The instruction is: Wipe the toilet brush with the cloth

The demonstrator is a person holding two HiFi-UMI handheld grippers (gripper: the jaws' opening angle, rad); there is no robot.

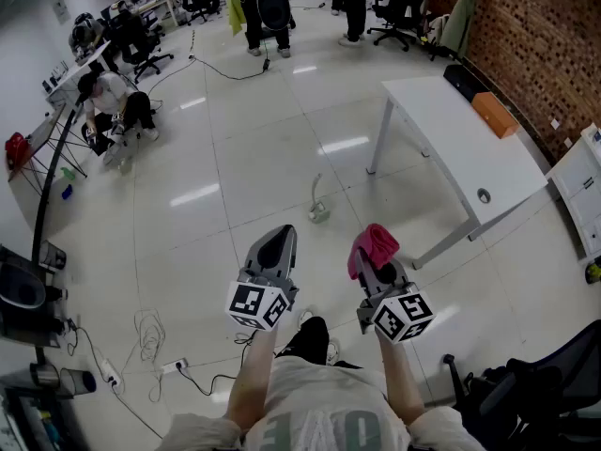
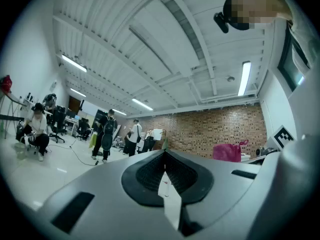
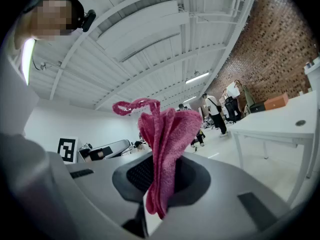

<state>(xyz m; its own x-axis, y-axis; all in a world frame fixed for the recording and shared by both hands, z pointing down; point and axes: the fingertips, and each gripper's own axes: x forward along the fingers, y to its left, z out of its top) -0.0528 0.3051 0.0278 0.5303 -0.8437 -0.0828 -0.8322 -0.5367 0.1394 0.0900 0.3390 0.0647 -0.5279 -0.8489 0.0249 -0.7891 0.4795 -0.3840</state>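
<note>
Holds both grippers level and side by side out over the white tiled floor (image 1: 235,158). Clenches the fingers of the left gripper (image 1: 279,240) fully together on nothing: in the left gripper view, just a closed seam between the dark pads. Grasps the pink cloth (image 1: 374,242) in the fingers of the right gripper (image 1: 385,278). Shows it folded and pinched, bunched up past the fingertips, with a thin loop of edging curling off the top.

Finds the toilet brush (image 1: 318,207) standing upright on the floor, white, handle up. Places it ahead of both grippers, roughly between their lines and well apart from each; touches it with neither cloth nor fingers.

To the right, beyond the brush: a white tabletop (image 1: 451,158) on thin legs, carrying an orange box (image 1: 495,114) at its far end, close to a brick wall (image 1: 526,36). Farther back, people (image 1: 263,7) standing and sitting among office chairs. Near the left foot of the head view, loose cables (image 1: 150,336) on the floor.
</note>
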